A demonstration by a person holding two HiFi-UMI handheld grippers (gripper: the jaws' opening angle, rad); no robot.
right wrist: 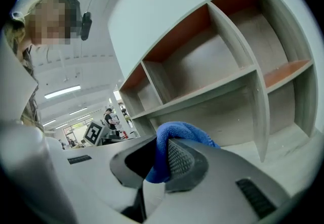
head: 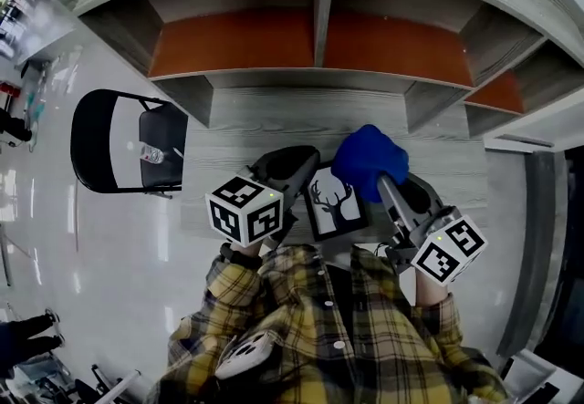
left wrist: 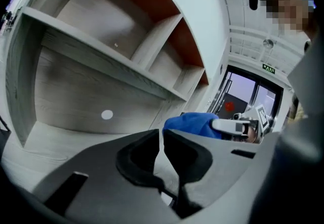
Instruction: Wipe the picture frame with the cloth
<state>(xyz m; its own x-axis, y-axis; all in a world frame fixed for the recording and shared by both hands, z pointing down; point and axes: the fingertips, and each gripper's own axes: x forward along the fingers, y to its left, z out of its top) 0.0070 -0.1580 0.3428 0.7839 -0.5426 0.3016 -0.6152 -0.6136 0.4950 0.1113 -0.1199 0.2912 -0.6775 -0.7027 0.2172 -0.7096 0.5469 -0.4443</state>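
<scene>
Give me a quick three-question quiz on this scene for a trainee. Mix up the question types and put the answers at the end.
1. True or false: the right gripper is clamped on the blue cloth.
2. What does the picture frame show? A: a stag's head with antlers. B: a sailboat. C: a vase of flowers.
3. Fill in: on the floor to the left of the table in the head view stands a black ____.
Key: 1 true; 2 A; 3 chair.
</scene>
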